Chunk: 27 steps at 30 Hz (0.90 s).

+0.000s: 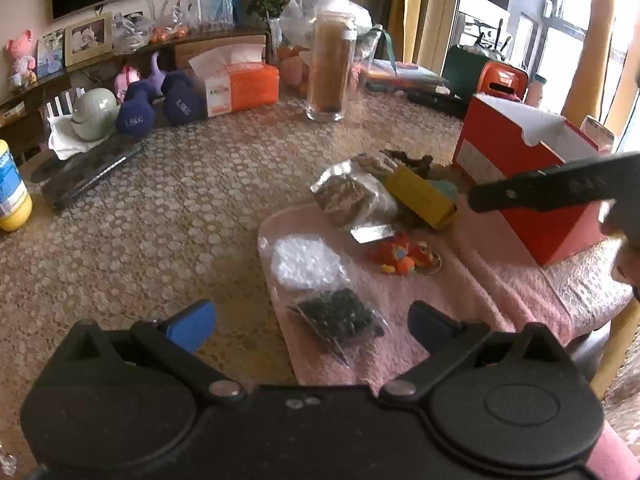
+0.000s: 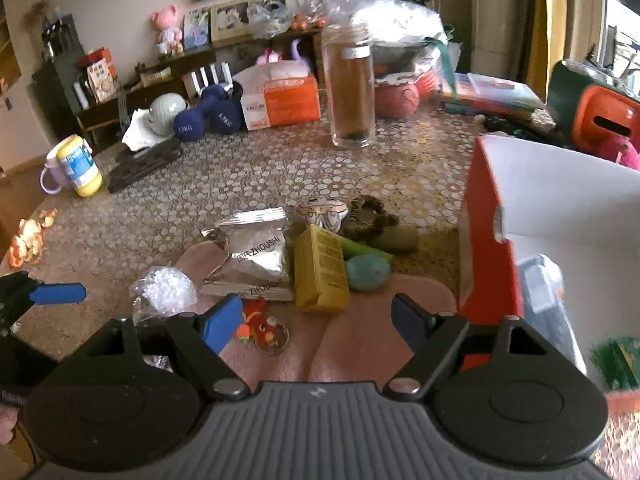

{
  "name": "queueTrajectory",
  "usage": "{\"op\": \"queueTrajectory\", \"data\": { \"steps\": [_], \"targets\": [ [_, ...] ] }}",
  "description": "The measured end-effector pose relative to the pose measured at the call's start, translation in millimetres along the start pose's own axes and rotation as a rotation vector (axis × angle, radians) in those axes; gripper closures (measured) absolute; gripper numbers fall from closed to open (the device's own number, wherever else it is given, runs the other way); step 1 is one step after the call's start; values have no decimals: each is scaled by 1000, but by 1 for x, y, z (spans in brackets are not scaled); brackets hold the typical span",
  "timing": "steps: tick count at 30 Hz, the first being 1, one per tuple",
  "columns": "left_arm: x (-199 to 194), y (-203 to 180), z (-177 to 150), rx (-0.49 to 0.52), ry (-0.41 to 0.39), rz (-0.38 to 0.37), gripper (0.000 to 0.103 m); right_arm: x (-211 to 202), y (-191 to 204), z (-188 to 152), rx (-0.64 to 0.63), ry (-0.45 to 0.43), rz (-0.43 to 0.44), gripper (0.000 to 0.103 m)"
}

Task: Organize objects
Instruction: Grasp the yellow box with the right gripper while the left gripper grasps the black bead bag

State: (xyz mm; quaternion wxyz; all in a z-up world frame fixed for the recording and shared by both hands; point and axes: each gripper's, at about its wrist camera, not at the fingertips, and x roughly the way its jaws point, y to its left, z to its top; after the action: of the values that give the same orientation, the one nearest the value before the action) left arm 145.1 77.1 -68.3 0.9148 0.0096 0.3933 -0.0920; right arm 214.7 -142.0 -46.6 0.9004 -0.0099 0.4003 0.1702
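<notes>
Small objects lie on a pink towel [image 1: 460, 292]: a bag of white beads [image 1: 306, 262], a bag of dark beads [image 1: 340, 318], a silver foil pouch [image 1: 352, 196], a yellow box [image 1: 424, 196] and a red-orange toy keychain [image 1: 404, 258]. A red open box [image 1: 520, 168] stands to the right. My left gripper [image 1: 310, 324] is open and empty, above the dark-bead bag. My right gripper [image 2: 316, 320] is open and empty, just behind the yellow box [image 2: 320, 268] and the keychain [image 2: 264, 328]. The red box [image 2: 488, 240] holds a few items.
A tall glass jar [image 1: 328, 68] stands mid-table. A tissue box [image 1: 240, 84], blue dumbbells [image 1: 160, 104], a helmet-like grey object [image 1: 94, 114] and a yellow-white container [image 1: 12, 196] sit at the back left. Clutter and bags line the far edge. A teal egg-shaped object [image 2: 368, 272] lies by the yellow box.
</notes>
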Motion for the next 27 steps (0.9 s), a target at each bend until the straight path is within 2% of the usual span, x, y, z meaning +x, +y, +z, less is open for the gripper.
{"op": "queueTrajectory", "data": {
  "steps": [8, 12, 17, 19, 22, 24, 27],
  "targets": [
    [13, -2, -6, -4, 9, 7, 1, 39, 1, 8, 17, 43, -30, 21],
    [16, -4, -7, -7, 7, -2, 5, 51, -1, 11, 30, 60, -41, 22],
    [19, -9, -8, 7, 2, -3, 15, 62, -5, 12, 52, 76, -46, 26],
    [20, -12, -8, 20, 3, -4, 21, 65, -5, 13, 55, 85, -44, 35],
    [20, -16, -10, 33, 3, -15, 28, 70, -4, 12, 55, 98, -46, 36],
    [21, -19, -11, 41, 4, -15, 32, 72, -3, 12, 54, 104, -48, 42],
    [23, -21, -12, 46, 9, -9, 38, 75, -2, 11, 60, 113, -46, 45]
  ]
}}
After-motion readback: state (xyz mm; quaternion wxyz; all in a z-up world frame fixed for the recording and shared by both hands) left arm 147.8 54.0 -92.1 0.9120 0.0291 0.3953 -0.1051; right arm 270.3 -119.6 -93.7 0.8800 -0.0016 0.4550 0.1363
